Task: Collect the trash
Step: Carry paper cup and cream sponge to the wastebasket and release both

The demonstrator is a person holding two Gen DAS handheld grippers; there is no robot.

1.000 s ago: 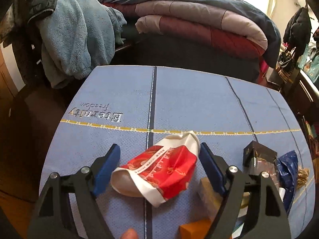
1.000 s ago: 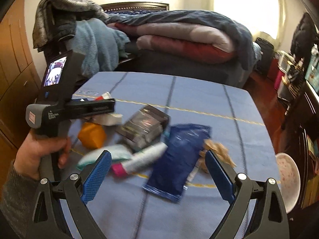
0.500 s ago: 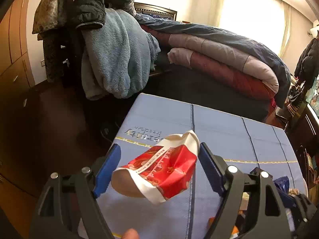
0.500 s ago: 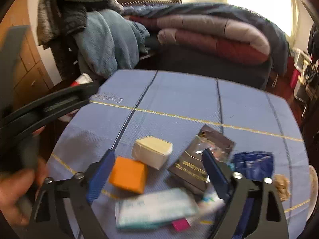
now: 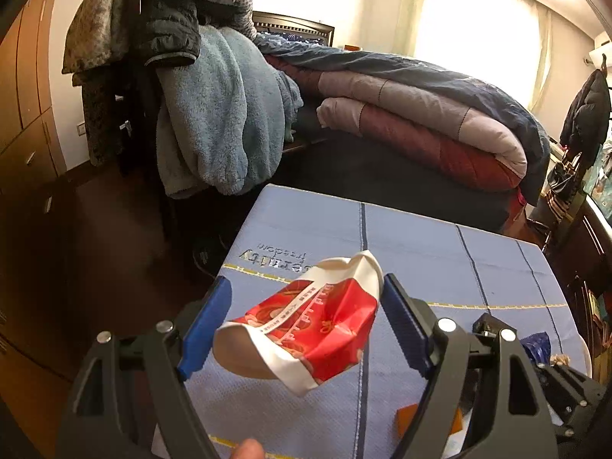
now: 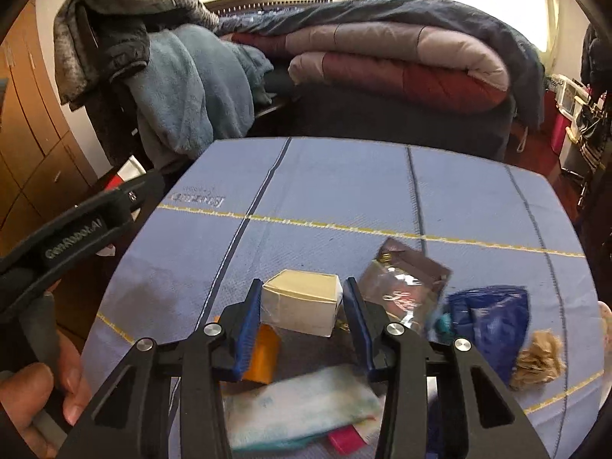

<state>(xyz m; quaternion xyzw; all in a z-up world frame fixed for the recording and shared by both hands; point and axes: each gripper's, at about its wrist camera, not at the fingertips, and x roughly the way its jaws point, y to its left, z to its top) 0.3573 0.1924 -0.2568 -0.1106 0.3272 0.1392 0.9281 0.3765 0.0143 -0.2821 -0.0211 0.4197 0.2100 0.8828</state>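
A crumpled red and white wrapper hangs above the blue tablecloth, near its left edge. My left gripper is shut on the wrapper, one blue pad at each end. In the right wrist view a small cream box sits on the cloth. My right gripper is closing on the box, and its pads touch both sides. Around the box lie an orange box, a dark clear-windowed packet, a blue bag, a tan crumpled scrap and a pale teal packet.
A bed with folded quilts runs behind the table. A chair draped with a blue fleece and jackets stands at the back left. Wooden cupboards line the left wall, with dark floor between them and the table. A hand grips the left tool.
My left gripper rose and swung left with the wrapper, off the pile. My right gripper moved left over the trash to the cream box, and its jaws narrowed around it.
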